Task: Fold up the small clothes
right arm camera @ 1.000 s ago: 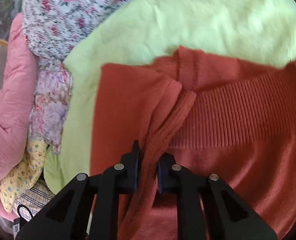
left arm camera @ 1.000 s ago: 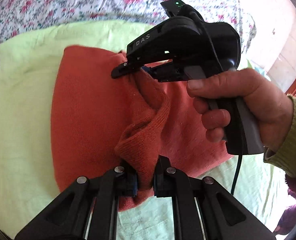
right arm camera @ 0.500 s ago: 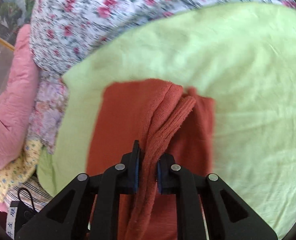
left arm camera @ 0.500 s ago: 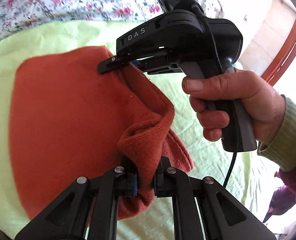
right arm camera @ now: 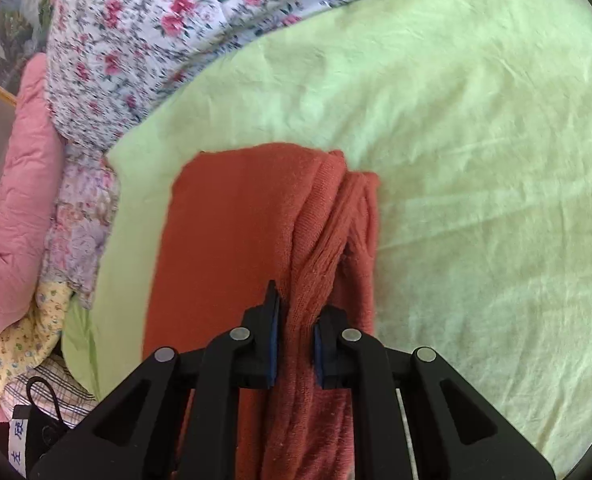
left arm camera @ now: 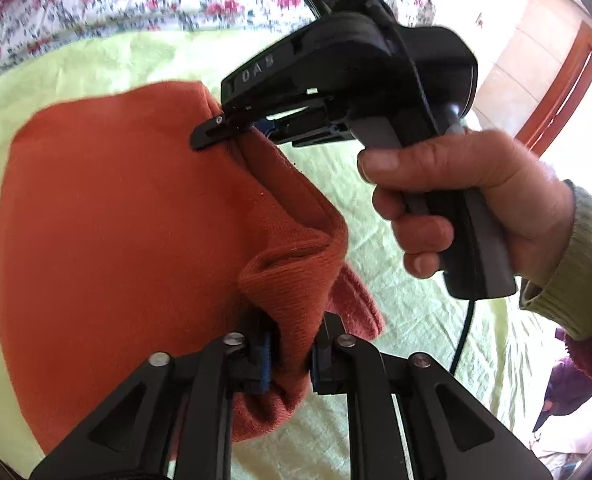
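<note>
**Orange knit held at two points over the green sheet**

Setting: a bed covered by a pale green sheet (right arm camera: pixel 476 160), wrinkled, taking up most of both views. A floral quilt (right arm camera: pixel 143 40) with pink roses lies bunched along the far edge. In the right wrist view, a pink padded blanket (right arm camera: pixel 11 208) sits at the far left, with a yellow-flowered cloth (right arm camera: pixel 23 344) and a checked cloth (right arm camera: pixel 55 384) below it. In the left wrist view, a reddish wooden door frame (left arm camera: pixel 556 92) stands at far right.

Task item: a rust-orange knit garment (left arm camera: pixel 115 240), folded over itself, lies on the green sheet left of centre. Its right edge is lifted off the sheet and gathered into a thick ridge.

Left gripper (left arm camera: pixel 289 354): clenched on a bunched ribbed fold at the near end of the ridge; cloth fills the gap between the blue pads.

Right gripper (right arm camera: pixel 296 346): clamped on a fold of the same garment, ribbed layers running away from the fingers. Seen from the left wrist view, it (left arm camera: pixel 231 132) bites the garment's far upper edge, and the person's right hand (left arm camera: pixel 468 208), in a light green cuff, grips its handle. A black cable hangs below the handle.
</note>
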